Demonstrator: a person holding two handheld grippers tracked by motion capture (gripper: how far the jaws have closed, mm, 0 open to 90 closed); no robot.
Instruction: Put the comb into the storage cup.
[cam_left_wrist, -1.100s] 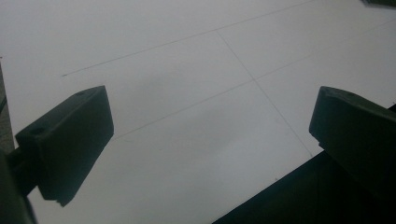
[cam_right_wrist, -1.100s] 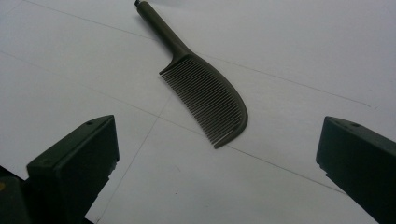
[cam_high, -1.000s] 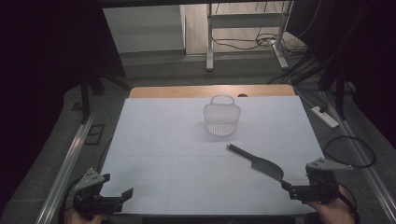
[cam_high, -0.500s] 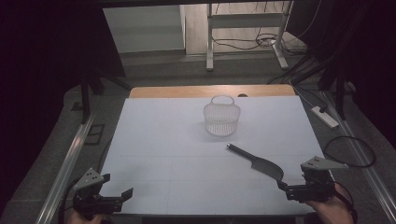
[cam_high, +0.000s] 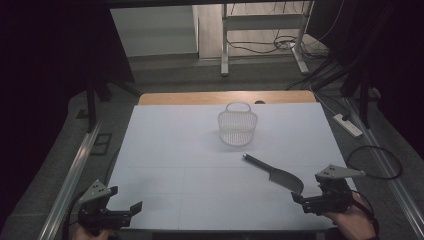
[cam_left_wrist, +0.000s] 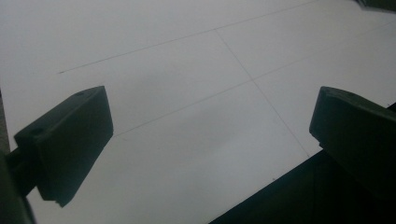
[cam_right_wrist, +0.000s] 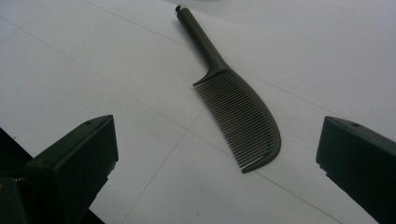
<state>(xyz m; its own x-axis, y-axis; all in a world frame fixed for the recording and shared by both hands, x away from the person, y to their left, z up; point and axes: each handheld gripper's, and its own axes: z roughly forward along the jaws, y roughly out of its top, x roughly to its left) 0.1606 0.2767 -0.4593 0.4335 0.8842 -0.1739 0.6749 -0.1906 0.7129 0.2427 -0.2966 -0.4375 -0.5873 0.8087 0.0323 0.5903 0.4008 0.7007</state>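
A dark comb (cam_high: 274, 173) lies flat on the white table (cam_high: 180, 150), right of centre, its handle pointing toward a white mesh basket (cam_high: 237, 128) that stands upright farther back. In the right gripper view the comb (cam_right_wrist: 238, 112) lies just ahead of the two jaws, teeth toward the left jaw. My right gripper (cam_high: 300, 203) sits open at the front right, just short of the comb's toothed end and not touching it. My left gripper (cam_high: 131, 210) is open at the front left corner, and in its own view the left gripper (cam_left_wrist: 210, 126) has bare table between its jaws.
The table's front edge (cam_high: 215, 231) runs just below both grippers. A wooden strip (cam_high: 200, 98) shows at the table's far edge. A power strip (cam_high: 348, 125) and cables lie on the floor at the right, and metal rails run along both sides.
My right gripper has crept a little to the left, closer to the comb's toothed end. The left gripper, comb and basket have not moved.
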